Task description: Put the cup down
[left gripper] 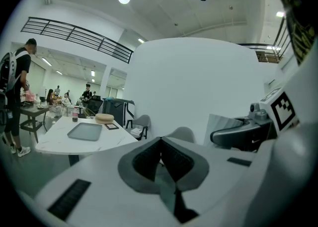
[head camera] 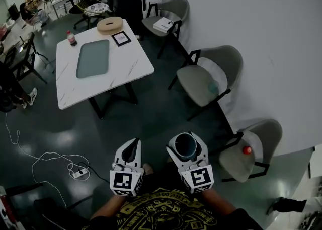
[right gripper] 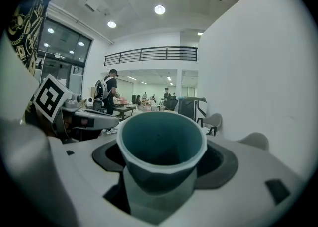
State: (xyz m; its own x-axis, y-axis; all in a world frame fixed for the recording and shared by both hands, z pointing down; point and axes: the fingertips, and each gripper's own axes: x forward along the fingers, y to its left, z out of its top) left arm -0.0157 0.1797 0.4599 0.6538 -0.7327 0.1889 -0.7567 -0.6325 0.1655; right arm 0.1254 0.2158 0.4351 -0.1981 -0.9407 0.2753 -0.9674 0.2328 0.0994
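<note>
The cup (right gripper: 161, 146) sits between the jaws of the right gripper (head camera: 185, 146). Ahead-left of them, the tabletop (head camera: 132, 65) carries a tray (head camera: 93, 58) and a bottle (head camera: 71, 37); a chair (head camera: 201, 80) stands ahead-right.

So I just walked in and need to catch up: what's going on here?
A person holds a gripper in each hand, standing back from the white table. The right gripper grips a teal cup between its fingers, upright. The left gripper is shut and empty. The cup isn't down yet.
</note>
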